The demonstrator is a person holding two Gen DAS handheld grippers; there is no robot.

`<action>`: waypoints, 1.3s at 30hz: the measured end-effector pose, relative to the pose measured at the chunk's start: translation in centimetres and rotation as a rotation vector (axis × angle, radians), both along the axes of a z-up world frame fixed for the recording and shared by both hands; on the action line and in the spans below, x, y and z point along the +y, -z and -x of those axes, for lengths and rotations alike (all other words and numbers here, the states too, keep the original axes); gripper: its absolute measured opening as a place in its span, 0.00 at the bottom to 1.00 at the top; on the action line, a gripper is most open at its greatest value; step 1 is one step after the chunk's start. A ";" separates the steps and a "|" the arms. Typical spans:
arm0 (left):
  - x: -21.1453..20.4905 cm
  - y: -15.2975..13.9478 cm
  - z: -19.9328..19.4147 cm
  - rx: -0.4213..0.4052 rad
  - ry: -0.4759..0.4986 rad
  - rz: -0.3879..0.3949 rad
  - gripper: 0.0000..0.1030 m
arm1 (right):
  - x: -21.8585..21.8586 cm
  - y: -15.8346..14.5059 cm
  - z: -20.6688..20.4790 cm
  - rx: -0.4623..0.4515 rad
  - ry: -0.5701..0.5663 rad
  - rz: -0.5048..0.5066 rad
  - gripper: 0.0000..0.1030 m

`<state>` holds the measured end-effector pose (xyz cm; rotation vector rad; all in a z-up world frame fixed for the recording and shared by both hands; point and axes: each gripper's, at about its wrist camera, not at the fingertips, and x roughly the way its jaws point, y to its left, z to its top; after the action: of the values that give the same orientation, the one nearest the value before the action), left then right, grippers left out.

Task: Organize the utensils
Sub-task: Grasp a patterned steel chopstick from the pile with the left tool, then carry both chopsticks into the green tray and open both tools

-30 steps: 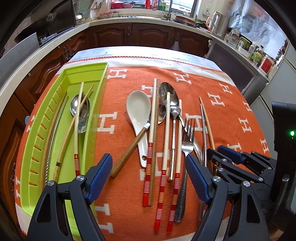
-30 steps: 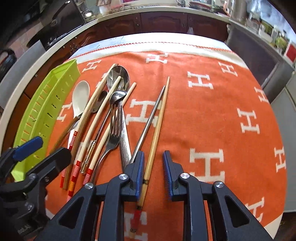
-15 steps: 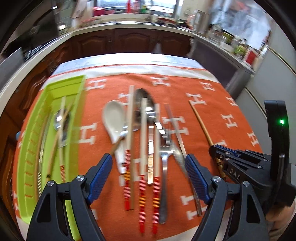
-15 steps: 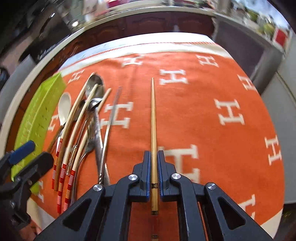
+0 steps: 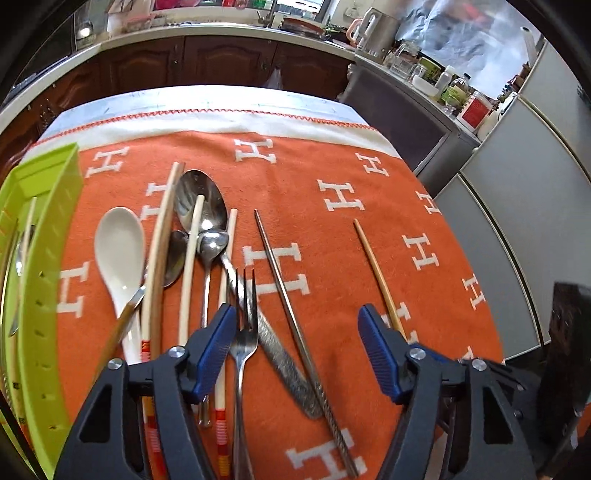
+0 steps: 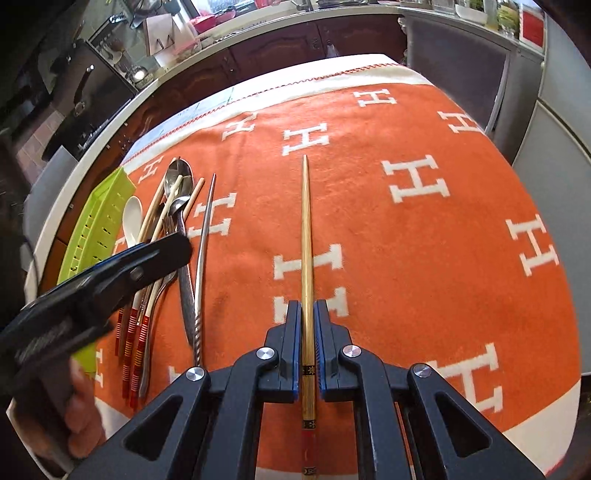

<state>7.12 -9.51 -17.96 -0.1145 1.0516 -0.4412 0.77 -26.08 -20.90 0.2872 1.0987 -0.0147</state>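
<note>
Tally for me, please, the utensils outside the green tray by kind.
Metal spoons: 3
White spoon: 1
Fork: 1
Red-striped chopsticks: 3
Metal chopstick: 1
Wooden chopstick, in the right gripper: 1
Total: 10

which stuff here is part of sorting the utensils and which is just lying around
Job: bamboo chopstick clamped in the right gripper; open left gripper; metal chopstick; fork; white spoon; green tray.

Lying about: kettle; jars; orange blanket.
</note>
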 end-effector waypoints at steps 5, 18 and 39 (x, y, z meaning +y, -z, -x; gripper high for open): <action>-0.9 0.3 -0.5 0.003 0.007 0.007 0.56 | -0.6 0.1 0.5 -0.010 0.003 -0.034 0.06; -3.3 1.6 -0.4 0.032 0.035 -0.101 0.49 | -1.5 0.3 0.8 -0.028 -0.004 -0.088 0.07; -2.8 1.5 0.3 -0.016 -0.003 -0.137 0.03 | -1.3 0.0 1.5 -0.025 -0.003 -0.069 0.06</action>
<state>6.77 -12.35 -19.44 0.0096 1.0626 -0.3655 -0.74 -27.40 -20.92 0.3470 1.0761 0.0292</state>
